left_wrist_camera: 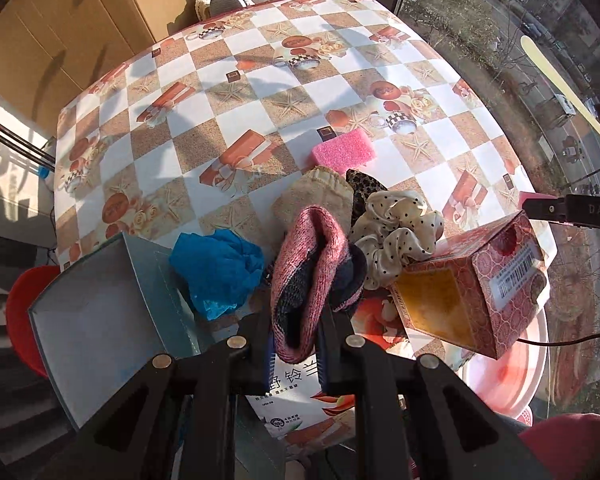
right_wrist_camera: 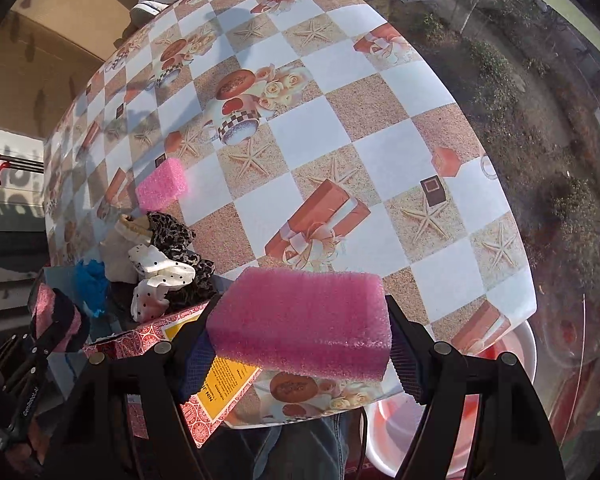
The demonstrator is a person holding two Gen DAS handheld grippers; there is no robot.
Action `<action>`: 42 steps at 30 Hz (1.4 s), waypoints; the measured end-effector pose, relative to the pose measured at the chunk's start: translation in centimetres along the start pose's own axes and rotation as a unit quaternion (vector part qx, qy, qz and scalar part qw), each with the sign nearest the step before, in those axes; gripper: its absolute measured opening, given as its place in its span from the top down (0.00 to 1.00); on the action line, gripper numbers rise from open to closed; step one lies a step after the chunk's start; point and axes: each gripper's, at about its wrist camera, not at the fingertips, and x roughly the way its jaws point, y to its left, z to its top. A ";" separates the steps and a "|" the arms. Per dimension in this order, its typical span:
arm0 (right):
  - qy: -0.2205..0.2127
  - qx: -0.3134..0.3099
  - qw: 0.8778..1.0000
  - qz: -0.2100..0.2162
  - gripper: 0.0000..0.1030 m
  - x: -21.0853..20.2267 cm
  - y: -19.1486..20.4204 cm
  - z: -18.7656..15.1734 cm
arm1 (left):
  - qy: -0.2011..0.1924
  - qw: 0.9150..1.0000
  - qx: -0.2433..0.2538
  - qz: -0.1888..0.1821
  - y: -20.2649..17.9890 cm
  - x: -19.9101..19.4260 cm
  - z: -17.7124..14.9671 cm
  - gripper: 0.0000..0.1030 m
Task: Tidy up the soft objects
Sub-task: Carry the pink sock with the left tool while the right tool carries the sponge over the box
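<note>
Sunlit and spread with a checked cloth of starfish and gift-box prints, the surface (left_wrist_camera: 236, 92) stands beside a window that looks onto a street.

Gripped in the left claw (left_wrist_camera: 296, 344) is a pink and navy knitted sock (left_wrist_camera: 312, 276), folded over and held above the near edge of the surface. Just beyond that sock lies a beige sock (left_wrist_camera: 320, 196), and just right of the beige sock lie a cream scrunchie with black dots (left_wrist_camera: 400, 236) and a leopard-print scrunchie (left_wrist_camera: 362, 188), touching one another. Left of the knitted sock sits a crumpled blue plastic piece (left_wrist_camera: 220, 268), touching an open grey box (left_wrist_camera: 112, 316). Right of the knitted sock a red patterned carton with a barcode (left_wrist_camera: 480, 288) lies tilted. Farther off, beyond the beige sock, a small pink foam block (left_wrist_camera: 342, 148) rests alone.

Clamped in the right claw (right_wrist_camera: 300, 344) is a second pink foam block (right_wrist_camera: 300, 320), held across its ends above the near edge of the surface, over the red carton's corner.
</note>
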 end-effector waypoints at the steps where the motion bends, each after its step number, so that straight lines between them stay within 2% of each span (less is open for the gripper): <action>1: -0.002 0.005 1.000 0.000 0.26 -0.3 -0.3 -0.7 | -0.003 1.000 0.002 -0.004 -0.2 -0.3 -0.6 0.83; 9: 0.001 0.028 1.000 -0.007 0.26 -1.2 -0.6 -7.4 | -0.025 0.999 0.027 -0.017 -0.6 -2.6 -5.3 0.83; 18: 0.031 -0.023 0.999 0.016 0.26 0.1 4.5 -14.2 | -0.052 0.999 0.007 -0.007 2.5 -5.2 -9.6 0.83; 29: 0.024 -0.143 0.989 0.028 0.26 0.2 13.3 -16.6 | -0.068 0.995 -0.066 0.027 8.1 -7.4 -14.6 0.83; 42: -0.002 -0.290 0.956 0.043 0.26 -0.9 25.4 -16.4 | -0.060 0.981 -0.176 0.052 14.0 -7.7 -18.8 0.83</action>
